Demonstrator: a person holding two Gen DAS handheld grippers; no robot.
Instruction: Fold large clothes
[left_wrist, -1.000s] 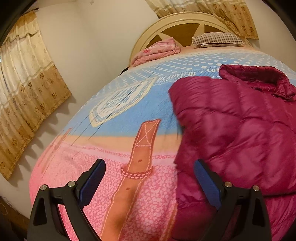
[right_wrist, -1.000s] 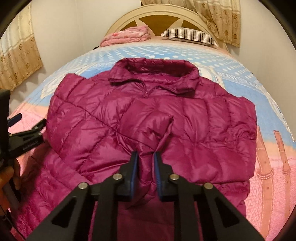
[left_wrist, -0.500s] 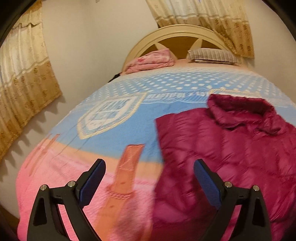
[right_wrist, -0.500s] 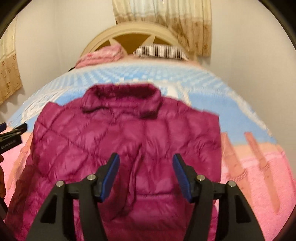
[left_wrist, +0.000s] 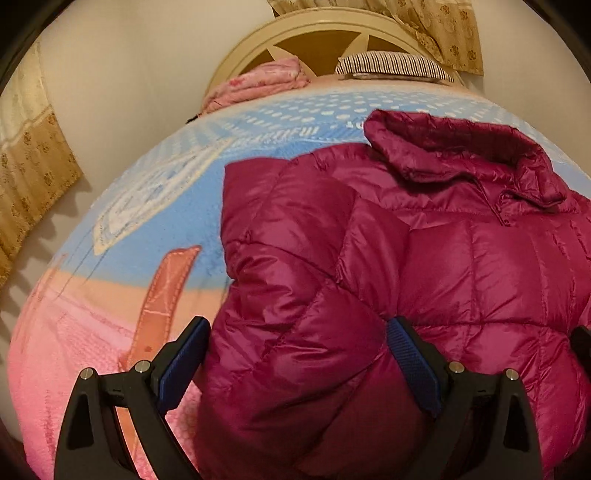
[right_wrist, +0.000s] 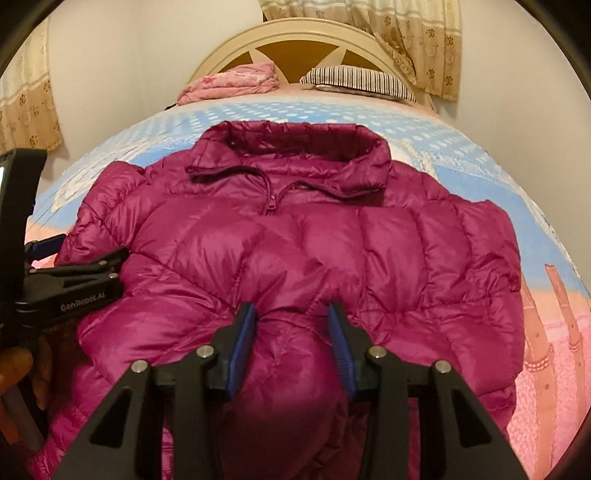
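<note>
A magenta puffer jacket (right_wrist: 332, 240) lies face up on the bed, collar toward the headboard, both sleeves folded in over the front. It fills the right of the left wrist view (left_wrist: 388, 258). My left gripper (left_wrist: 299, 354) is open, its jaws wide apart around the jacket's left lower edge. It shows at the left of the right wrist view (right_wrist: 74, 266). My right gripper (right_wrist: 295, 332) is open, its jaws on either side of a puffy fold at the jacket's lower middle, not squeezing it.
The bed's blue and pink printed cover (left_wrist: 147, 229) shows on both sides of the jacket. A folded pink blanket (right_wrist: 232, 83) and a striped pillow (right_wrist: 354, 81) lie by the cream headboard (right_wrist: 295, 40). Curtains (left_wrist: 33, 166) hang on the left wall.
My right gripper has let go of the folded sleeve and opened. Both grippers have moved down and closer over the jacket's lower part, the left one shifting right onto its edge.
</note>
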